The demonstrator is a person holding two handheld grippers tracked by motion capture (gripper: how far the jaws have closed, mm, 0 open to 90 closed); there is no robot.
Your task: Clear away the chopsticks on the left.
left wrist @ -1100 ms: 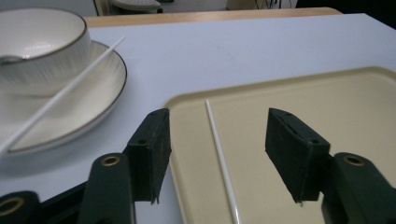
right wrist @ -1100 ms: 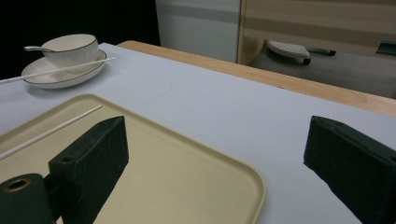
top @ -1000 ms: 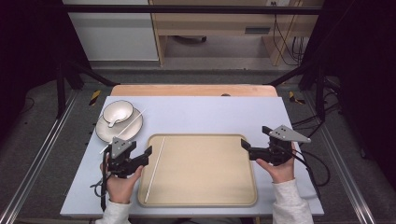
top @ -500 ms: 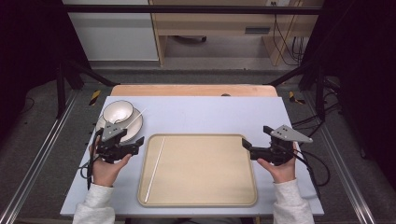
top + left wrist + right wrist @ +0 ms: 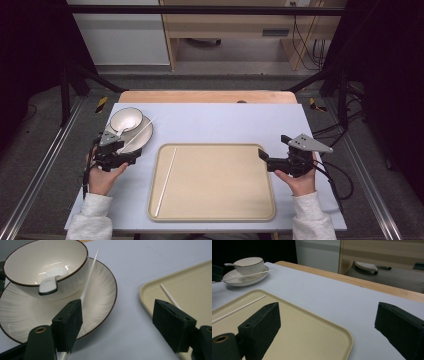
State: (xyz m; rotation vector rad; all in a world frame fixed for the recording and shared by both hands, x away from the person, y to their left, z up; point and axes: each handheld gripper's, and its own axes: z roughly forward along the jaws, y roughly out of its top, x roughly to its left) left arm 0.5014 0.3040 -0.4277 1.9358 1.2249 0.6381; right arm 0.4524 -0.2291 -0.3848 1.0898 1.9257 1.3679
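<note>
One tray (image 5: 212, 182), beige and rigid, lies between the two grippers, its near-left corner just off the left gripper's right jaw and its right edge just ahead of the right gripper (image 5: 262, 154); it looks light but broad, so a rim pinch at a long edge seems the only sensible hold; next down, one plate (image 5: 100, 290) with a dark rim sits directly ahead of the left gripper (image 5: 131, 156), glazed and likely slippery and breakable, best taken at its lip; on it stands one bowl (image 5: 37, 262), same glaze, same caution, with one white spoon (image 5: 48, 286) resting inside, handle poking toward the jaws; smallest of all, two thin white chopsticks, both stiff, light and prone to roll; one chopstick (image 5: 88, 275) leans across the plate against the bowl, its lower end running behind the left jaw, touching or not I cannot tell; the other chopstick (image 5: 166, 180) lies flat in the tray's left side; both grippers stand wide, empty, the right one hovering over the table beside the tray.
</note>
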